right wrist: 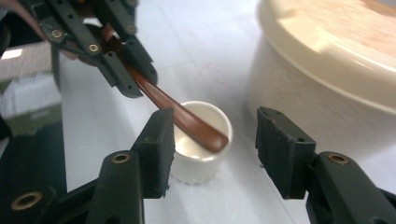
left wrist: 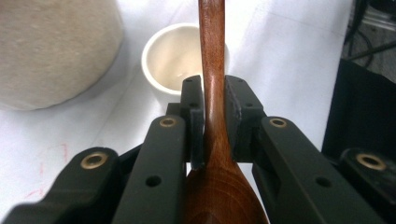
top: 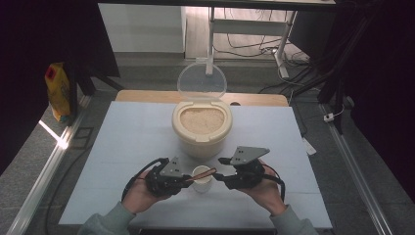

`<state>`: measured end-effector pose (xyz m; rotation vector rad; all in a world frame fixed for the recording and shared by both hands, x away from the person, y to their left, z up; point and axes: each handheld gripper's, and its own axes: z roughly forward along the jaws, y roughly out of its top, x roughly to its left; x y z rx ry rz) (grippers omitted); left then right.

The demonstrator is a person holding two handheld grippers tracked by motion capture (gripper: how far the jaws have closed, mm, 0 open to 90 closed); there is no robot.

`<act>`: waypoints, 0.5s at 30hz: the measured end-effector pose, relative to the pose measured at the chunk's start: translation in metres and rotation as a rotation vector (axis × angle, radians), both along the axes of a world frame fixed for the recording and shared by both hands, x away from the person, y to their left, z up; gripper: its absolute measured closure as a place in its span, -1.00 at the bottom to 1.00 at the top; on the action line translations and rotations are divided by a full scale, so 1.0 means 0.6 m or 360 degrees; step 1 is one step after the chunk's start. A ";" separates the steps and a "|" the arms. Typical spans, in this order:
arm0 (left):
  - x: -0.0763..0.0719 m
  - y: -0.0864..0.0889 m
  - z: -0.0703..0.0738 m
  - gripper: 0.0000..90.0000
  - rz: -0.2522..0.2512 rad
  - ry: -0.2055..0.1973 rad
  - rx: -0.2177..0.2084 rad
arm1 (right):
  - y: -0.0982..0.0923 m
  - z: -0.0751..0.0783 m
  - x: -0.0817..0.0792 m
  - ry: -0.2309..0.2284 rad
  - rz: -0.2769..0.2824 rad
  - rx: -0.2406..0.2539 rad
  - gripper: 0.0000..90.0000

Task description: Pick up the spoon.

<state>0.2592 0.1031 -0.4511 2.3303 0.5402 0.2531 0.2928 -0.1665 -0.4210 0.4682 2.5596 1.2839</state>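
The pale table carried everything, and the biggest thing on it was the cream rice container, standing at the centre with its clear lid swung up behind it and grain showing inside. A yellow carton stood off the table at the far left.

Nearer the person, the two grippers faced each other across a small white cup, which sat just in front of the container. The left gripper was clamped tight on a brown wooden spoon; in the left gripper view its pads pressed the narrow neck of the spoon, with the broad bowl end lying back between the jaws toward the hand. The right gripper stood well open with nothing gripped; in the right gripper view its jaws flanked the cup without touching it, and the spoon's tip lay between them and beyond.

The spoon's long axis ran from the left gripper toward the right one, nearly level and tilted slightly. Its handle end pointed away from the left hand and reached over the cup's mouth, ending above the far rim.
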 end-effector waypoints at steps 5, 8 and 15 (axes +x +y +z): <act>-0.001 0.003 0.002 0.73 0.0044 -0.0038 -0.0039 | -0.033 -0.007 0.002 0.0105 -0.0153 0.0140 -0.04; -0.001 0.004 0.002 0.73 0.0069 -0.0061 -0.0066 | -0.043 -0.016 0.002 0.0142 -0.0197 0.0184 -0.08; -0.003 0.004 0.002 0.74 0.0097 -0.0100 -0.0096 | -0.035 -0.032 0.003 0.0260 -0.0207 0.0258 -0.15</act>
